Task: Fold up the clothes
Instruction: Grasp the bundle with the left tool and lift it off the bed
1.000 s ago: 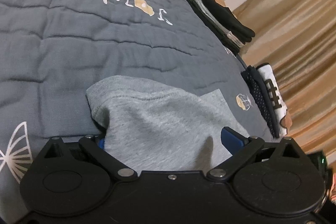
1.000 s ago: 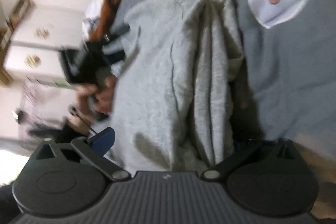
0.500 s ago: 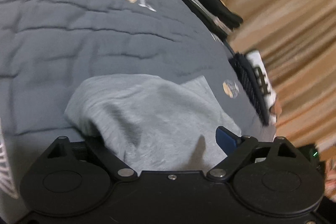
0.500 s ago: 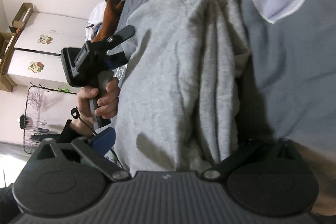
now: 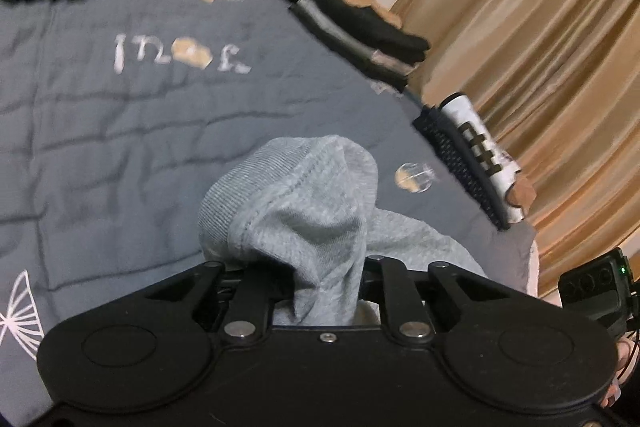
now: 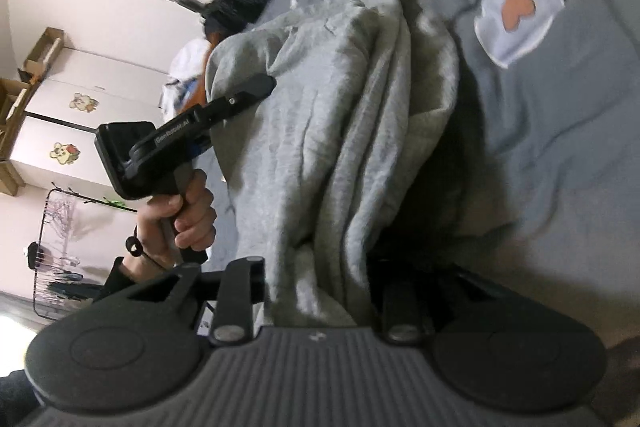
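Grey quilted bed (image 5: 120,147) underneath, folded stacks (image 5: 360,27) along its far edge. Both grippers have their fingers pinched tight on the grey garment (image 6: 340,147): left gripper (image 5: 326,279) on a ribbed edge, right gripper (image 6: 320,291) on the other end, so the cloth hangs stretched lengthwise between them, over the bed.

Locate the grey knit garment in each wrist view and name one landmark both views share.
Left wrist view: the grey knit garment rises bunched at bottom centre, pinched in the left tool.
Right wrist view: it drapes down the picture's middle into the right tool; the left tool grips its left edge there.
Shared landmark: the grey quilted bedspread with pale appliqué patches beneath it.
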